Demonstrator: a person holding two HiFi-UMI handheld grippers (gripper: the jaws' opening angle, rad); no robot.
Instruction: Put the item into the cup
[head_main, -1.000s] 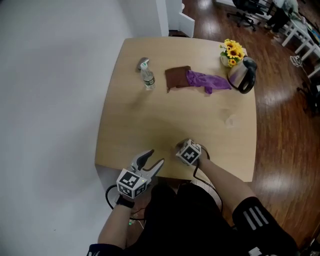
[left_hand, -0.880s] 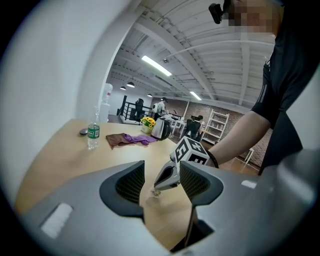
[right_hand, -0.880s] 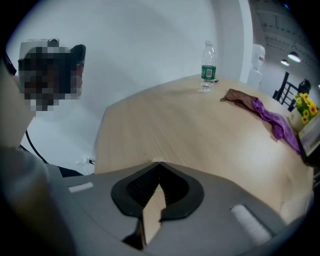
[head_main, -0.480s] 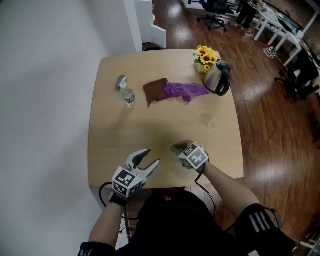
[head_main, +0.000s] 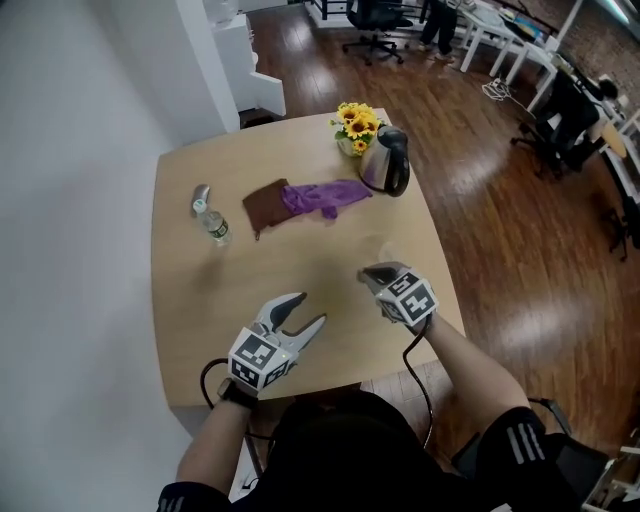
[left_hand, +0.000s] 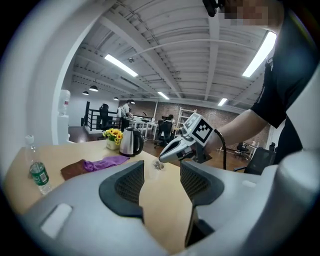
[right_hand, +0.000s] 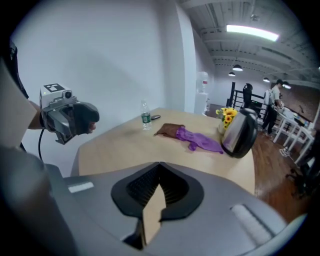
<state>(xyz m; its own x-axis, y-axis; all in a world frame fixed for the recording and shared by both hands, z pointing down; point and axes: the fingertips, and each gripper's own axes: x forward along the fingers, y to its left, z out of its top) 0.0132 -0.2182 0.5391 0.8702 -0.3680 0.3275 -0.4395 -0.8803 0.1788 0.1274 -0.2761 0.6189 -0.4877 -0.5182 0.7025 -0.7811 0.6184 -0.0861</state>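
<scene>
A clear cup (head_main: 381, 247) stands on the wooden table (head_main: 200, 300), just beyond the tips of my right gripper (head_main: 370, 274). That gripper is shut with nothing between its jaws, which meet in its own view (right_hand: 159, 192). The left gripper view shows the cup (left_hand: 158, 165) with something small and dark inside, right behind the right gripper's tips (left_hand: 162, 157). My left gripper (head_main: 300, 315) hovers over the near part of the table, open and empty (left_hand: 161, 185). A small grey item (head_main: 200, 195) lies at the far left beside a water bottle (head_main: 213, 226).
A brown cloth (head_main: 265, 205) and a purple cloth (head_main: 325, 197) lie at the back middle. A dark kettle (head_main: 387, 162) and a pot of yellow flowers (head_main: 355, 122) stand at the far right corner. Beyond the table are a wood floor and office chairs.
Both grippers have lifted and moved forward over the table, the right one farther and to the right, toward the cup. The head view has swung, so the table sits differently in the picture.
</scene>
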